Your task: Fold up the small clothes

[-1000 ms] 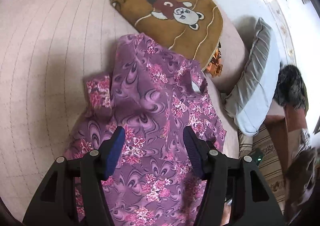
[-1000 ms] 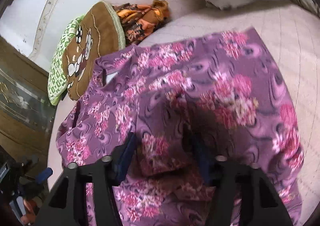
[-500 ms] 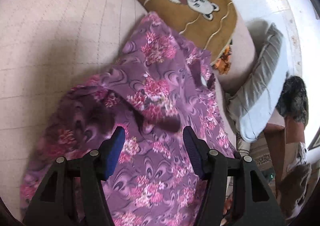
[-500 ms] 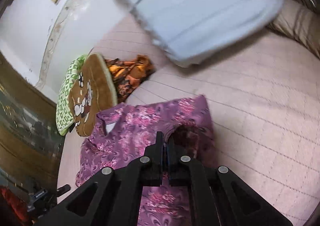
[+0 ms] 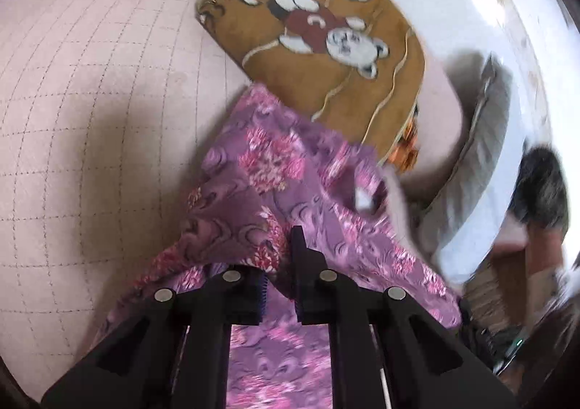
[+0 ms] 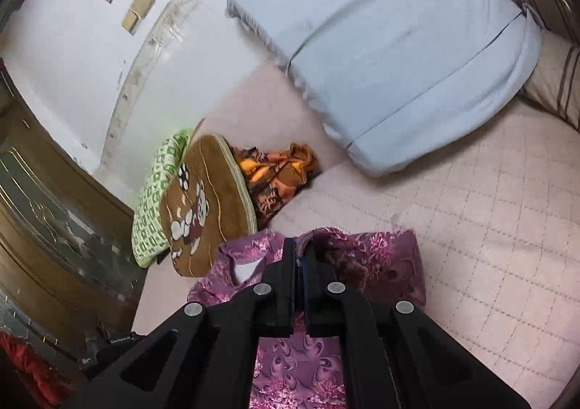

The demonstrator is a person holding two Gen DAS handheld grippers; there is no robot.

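Holding the purple floral garment [image 5: 275,169] in both tongs above the pink quilted bed [image 5: 90,100]

We see our left gripper [image 5: 281,264] with its fingers drawn close, pinching a fold of the cloth, which drapes over one finger and hangs toward the mattress; our right gripper [image 6: 298,256] is pressed together on the garment's upper edge near the neck opening. Just beyond the cloth lies the brown cartoon cushion [image 6: 203,202], with an orange patterned fabric [image 6: 275,173] and a pale blue pillow [image 6: 398,46] farther off

The purple dress [image 5: 275,169] runs off the bottom edge, its lower part hidden behind the left gripper [image 5: 279,264]; right side of frame blurred.
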